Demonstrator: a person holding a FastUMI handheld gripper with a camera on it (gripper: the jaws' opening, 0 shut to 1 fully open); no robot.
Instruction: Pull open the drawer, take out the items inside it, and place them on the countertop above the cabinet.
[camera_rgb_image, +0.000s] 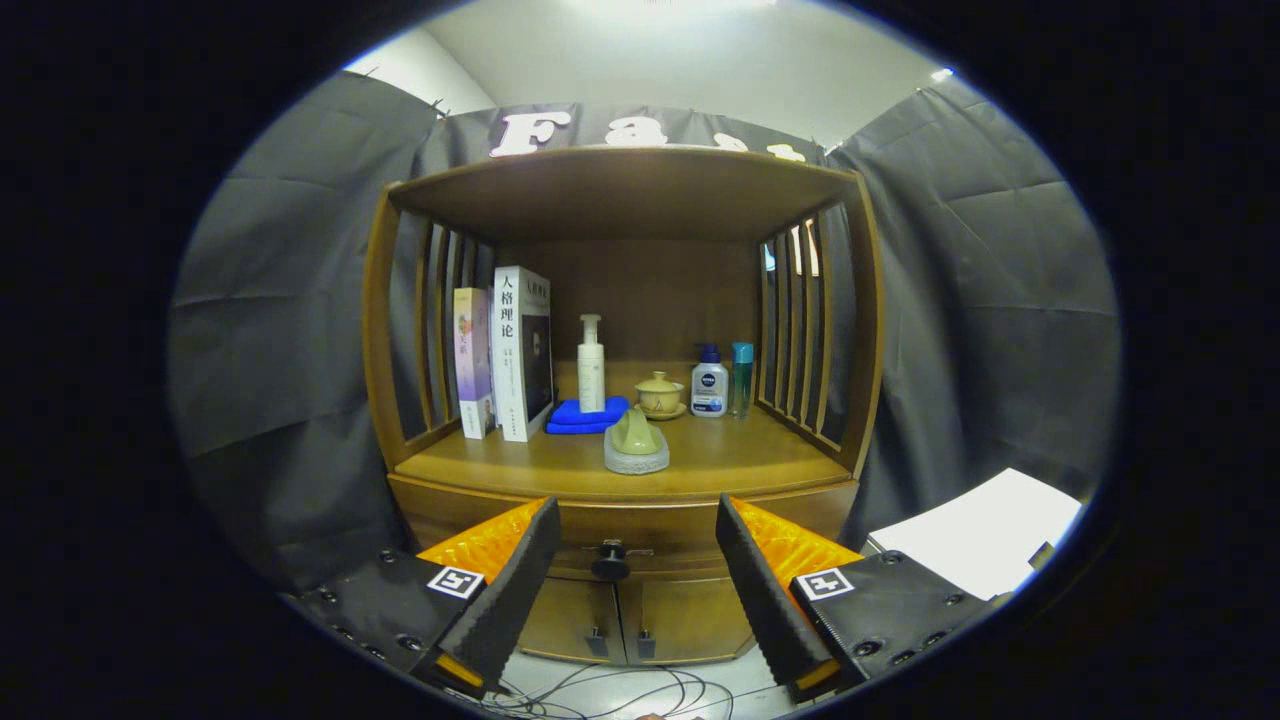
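1. Two books (500, 355) stand upright at the left end of the bench (740, 462), the flat wooden top of the cabinet (620, 610). They lean close to the slatted left side; the thinner, paler one is outermost and the taller white-spined one is beside it.
2. Right of the books lies a folded blue cloth (582, 416). A tall white pump bottle (590, 368) stands at its back edge, touching or just on it.
3. In front of the cloth, nearer the bench's front edge, sits a small greenish object on a pale round base (636, 445); what it is I cannot tell.
4. Behind that, toward the back panel, a lidded yellowish-green cup on a saucer (660, 396) stands alone.
5. Just right of the cup stand a white bottle with a blue pump (709, 385) and a slim teal bottle (741, 380), close together near the slatted right side.
6. Below the bench, the drawer (640, 535) is closed, its front flush with the cabinet; its dark knob (610, 562) sits in the middle, with two small doors beneath.
7. The gripper (632, 590) is held in front of the cabinet, its jaws spread wide apart and holding nothing. The knob appears in the gap between them, nearer the left finger and untouched.
8. A white sheet (985, 540) lies off to the right of the cabinet, and cables (640, 690) trail over the floor below.
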